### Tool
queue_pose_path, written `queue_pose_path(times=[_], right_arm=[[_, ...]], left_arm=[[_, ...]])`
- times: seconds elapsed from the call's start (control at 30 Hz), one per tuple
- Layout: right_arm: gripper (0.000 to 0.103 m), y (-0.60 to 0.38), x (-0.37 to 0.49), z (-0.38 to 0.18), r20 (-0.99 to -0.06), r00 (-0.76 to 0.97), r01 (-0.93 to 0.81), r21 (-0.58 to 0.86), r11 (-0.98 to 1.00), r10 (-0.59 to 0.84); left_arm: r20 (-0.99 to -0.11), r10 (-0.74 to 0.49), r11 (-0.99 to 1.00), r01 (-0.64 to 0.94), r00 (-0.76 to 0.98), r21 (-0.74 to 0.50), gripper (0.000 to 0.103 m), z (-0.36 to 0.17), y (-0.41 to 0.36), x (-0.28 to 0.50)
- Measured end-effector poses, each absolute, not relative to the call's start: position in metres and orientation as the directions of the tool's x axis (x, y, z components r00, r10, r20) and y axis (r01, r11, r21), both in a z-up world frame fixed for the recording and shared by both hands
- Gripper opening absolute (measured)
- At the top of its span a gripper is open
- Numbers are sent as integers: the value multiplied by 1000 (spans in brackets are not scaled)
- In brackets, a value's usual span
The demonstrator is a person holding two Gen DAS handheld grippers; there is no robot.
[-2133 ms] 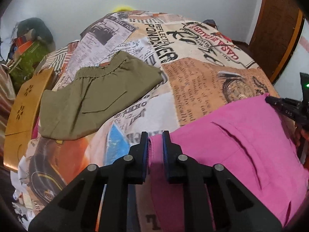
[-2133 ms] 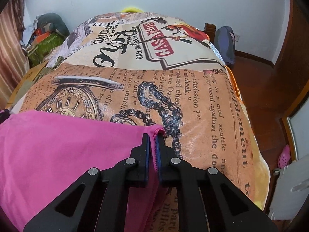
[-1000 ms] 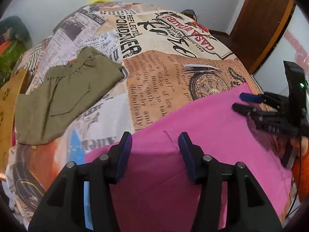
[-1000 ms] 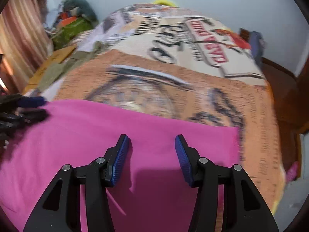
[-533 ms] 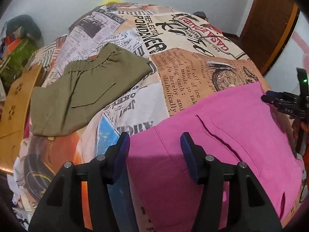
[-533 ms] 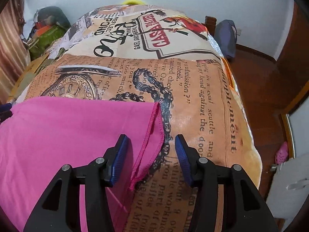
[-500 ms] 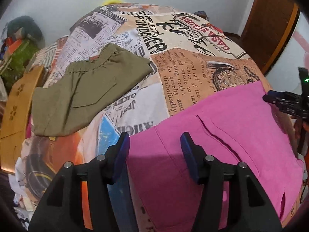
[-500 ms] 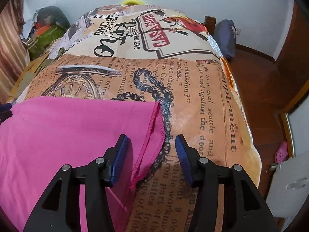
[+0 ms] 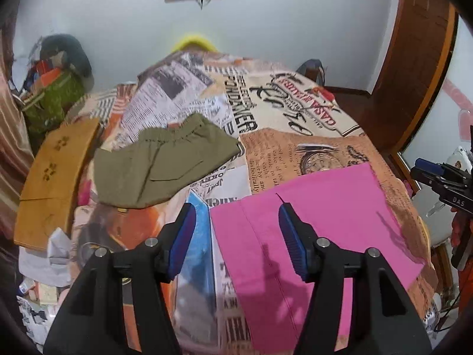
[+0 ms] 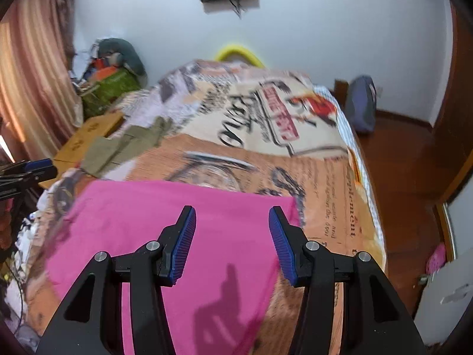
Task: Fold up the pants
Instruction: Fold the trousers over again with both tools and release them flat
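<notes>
The pink pants (image 9: pixel 319 222) lie flat on the bed (image 9: pixel 295 136), long axis running between the gaping, empty left tongs (image 9: pixel 236 236) and right tongs (image 10: pixel 232 241), both hovering over them.

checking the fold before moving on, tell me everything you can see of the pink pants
The pink pants are a plain bright magenta woven-looking fabric, lying flat and smooth on the printed bedspread as a neat rectangle. A stitched seam and a short slit run down the left part. Both the left tool and the right tool hover open above them, touching nothing.
</notes>
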State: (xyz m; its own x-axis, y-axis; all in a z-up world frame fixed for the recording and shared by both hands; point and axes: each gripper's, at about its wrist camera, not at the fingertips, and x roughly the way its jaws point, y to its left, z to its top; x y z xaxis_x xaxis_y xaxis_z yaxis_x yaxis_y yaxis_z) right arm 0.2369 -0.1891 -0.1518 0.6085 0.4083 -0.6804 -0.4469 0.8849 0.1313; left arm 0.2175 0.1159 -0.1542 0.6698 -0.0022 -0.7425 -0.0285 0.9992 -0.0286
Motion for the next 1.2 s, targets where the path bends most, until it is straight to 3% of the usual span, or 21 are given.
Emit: queue_pose_path(times=[0.17,0.4,0.6,0.9,1.0,1.2], right_arm=[[48,-175,202,-136,-650,611,-493,135,860,452],[51,-150,165,-144,-645,581,-547,141,825,496],[51,-133,154,-177,-697,493,-577,186,795,521],[51,-129,151,-219,-774,466,-567,111,816,428],[59,-136,150,-223,-765,468,-559,131,818,443],[59,-144,151,-230,-756,426,-555,215,803,497]], left_arm=[[-722,-8,999,-23,692,-34,65,-141,109,181],[-750,-93,990,-20,655,-141,66,-160,101,141],[-802,-142,978,-45,581,-206,66,-196,95,118],[-827,-292,936,-32,481,-350,66,-228,74,102],[-824,-294,939,-15,485,-344,69,-231,65,103],[-779,-388,886,-33,492,-462,85,-240,70,118]])
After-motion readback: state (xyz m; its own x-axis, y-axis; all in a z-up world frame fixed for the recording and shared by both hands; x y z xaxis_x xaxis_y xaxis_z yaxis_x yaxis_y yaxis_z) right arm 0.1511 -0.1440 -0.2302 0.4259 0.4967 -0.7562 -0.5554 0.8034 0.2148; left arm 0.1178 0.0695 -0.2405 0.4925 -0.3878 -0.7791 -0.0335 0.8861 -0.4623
